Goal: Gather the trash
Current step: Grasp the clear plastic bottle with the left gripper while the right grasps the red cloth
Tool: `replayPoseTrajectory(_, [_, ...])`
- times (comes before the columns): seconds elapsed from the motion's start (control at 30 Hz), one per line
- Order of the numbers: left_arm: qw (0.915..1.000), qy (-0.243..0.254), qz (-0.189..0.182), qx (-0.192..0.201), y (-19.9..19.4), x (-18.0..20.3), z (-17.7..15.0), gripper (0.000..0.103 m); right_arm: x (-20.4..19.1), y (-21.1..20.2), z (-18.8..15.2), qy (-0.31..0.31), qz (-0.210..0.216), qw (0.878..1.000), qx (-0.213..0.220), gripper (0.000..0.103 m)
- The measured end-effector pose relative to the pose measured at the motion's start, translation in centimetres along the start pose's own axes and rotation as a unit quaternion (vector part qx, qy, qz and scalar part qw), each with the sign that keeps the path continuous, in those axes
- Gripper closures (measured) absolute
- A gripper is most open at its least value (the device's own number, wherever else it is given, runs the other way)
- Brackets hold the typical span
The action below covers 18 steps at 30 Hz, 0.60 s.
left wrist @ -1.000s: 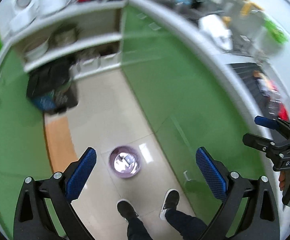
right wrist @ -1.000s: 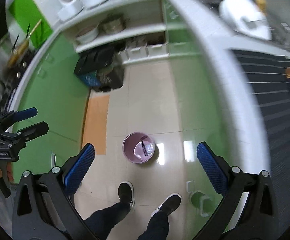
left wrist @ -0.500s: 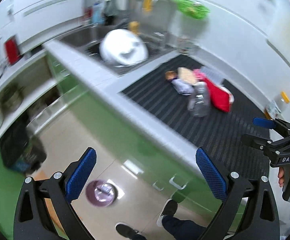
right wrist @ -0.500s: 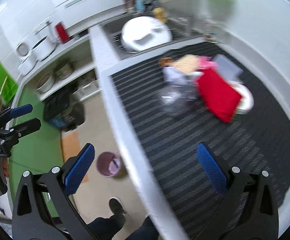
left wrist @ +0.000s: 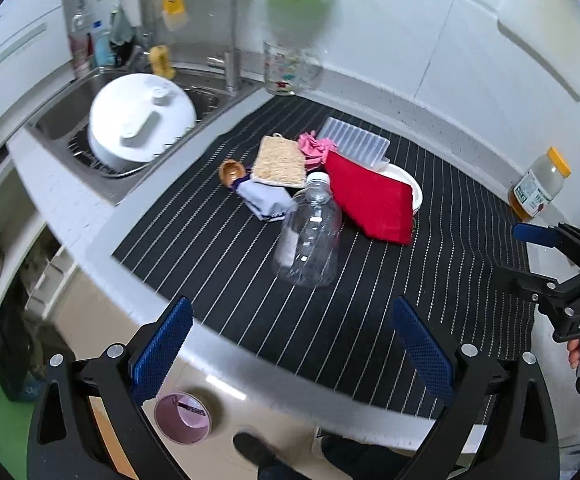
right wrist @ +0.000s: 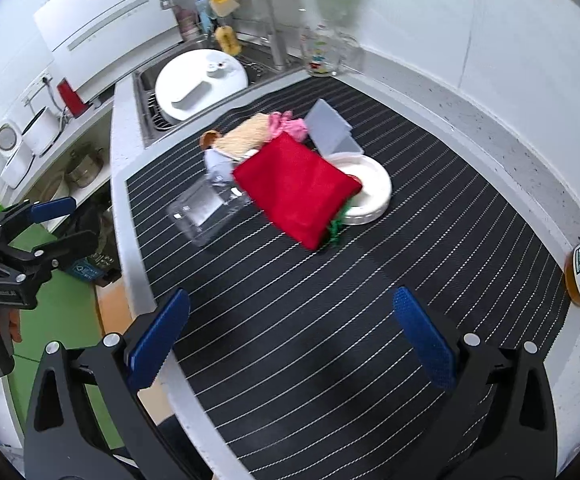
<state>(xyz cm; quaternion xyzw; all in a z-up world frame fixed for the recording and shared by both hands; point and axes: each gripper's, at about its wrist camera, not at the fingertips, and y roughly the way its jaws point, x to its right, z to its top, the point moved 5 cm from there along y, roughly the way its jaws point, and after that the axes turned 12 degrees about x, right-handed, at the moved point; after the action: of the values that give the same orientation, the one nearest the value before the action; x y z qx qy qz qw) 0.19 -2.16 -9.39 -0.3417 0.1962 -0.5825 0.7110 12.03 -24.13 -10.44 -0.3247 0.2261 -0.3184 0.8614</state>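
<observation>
Left gripper (left wrist: 291,344) and right gripper (right wrist: 290,334) both spread wide, empty, above striped mat (left wrist: 369,300); clear plastic bottle (left wrist: 309,236) lies mid-mat touching red cloth (left wrist: 373,200); purple bin (left wrist: 182,422) on floor below.

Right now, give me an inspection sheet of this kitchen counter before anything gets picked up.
Surface: black striped mat on the white counter.
Job's things: clear plastic bottle lying down; red pouch partly over a white lid; purple bin on the floor.
Clutter: loofah pad, pink cloth, grey wrapper, ribbed tray, jar.
Grippers: left tongs and right tongs open, empty.
Cables: nothing seen.
Surroundings: sink holding a white bowl lid, glass jug.
</observation>
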Motion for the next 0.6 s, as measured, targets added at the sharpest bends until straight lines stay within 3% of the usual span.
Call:
replayPoseTrajectory(0.23, [0.9985,0.034,-0.022,-0.036,6.1,1.0,1.5,0.007,1.4,1.9,0.7,0.031,-0.018,0.999,-0.010,0.003])
replayPoseTrajectory(0.6, [0.9938,0.042,-0.049,-0.091,13.0,0.8,0.8,0.007,2.8,5.4,0.9,0.054,-0.034,0.997,-0.039,0.003])
